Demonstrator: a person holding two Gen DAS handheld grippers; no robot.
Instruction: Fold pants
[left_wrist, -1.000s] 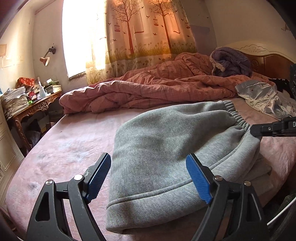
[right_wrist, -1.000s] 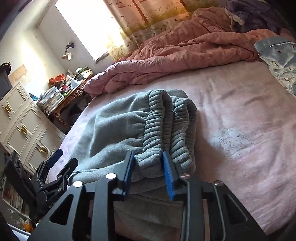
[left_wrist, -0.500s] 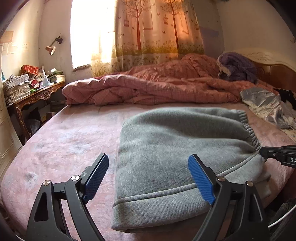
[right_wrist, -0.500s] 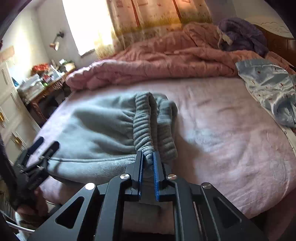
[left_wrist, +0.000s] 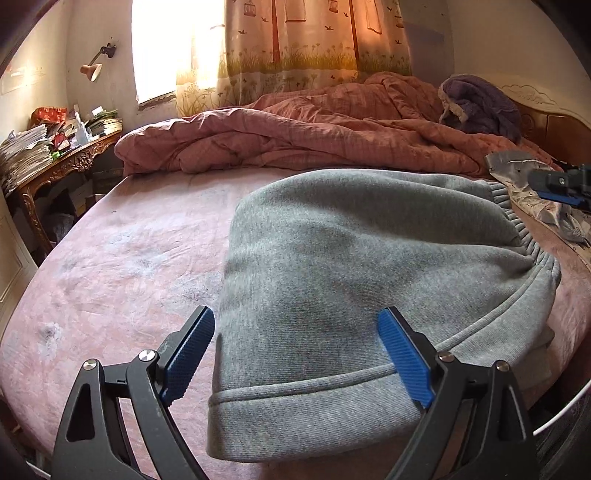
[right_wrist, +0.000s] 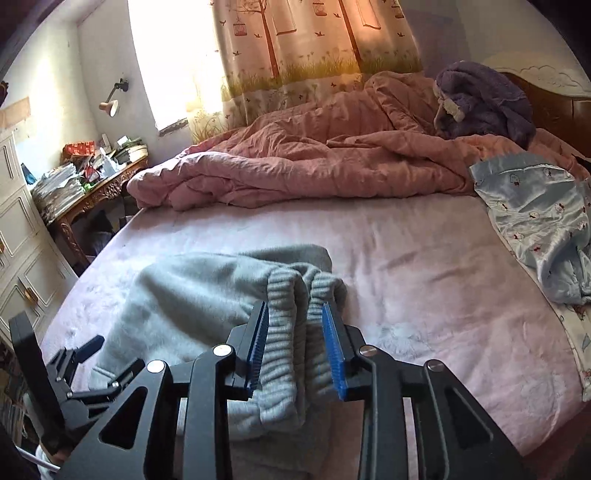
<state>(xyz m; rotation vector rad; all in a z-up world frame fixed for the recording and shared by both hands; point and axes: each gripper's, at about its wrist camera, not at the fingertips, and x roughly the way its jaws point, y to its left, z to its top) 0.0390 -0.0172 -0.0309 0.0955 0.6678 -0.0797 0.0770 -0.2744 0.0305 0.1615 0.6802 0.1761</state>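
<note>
On the pink bed (left_wrist: 122, 266), near its front edge, the grey pants (left_wrist: 351, 277) are seen folded into a thick bundle, its long axis running across the bed from the hem at the left gripper (left_wrist: 295, 354) to the ribbed waistband (right_wrist: 291, 317) at the right gripper (right_wrist: 295, 347). The left jaws are spread wide over the hem, nothing clamped, while the right jaws, just opened, straddle the waistband. Soft, floppy, fairly heavy fleece is judged likely; it is best pinched at hem and waistband.
</note>
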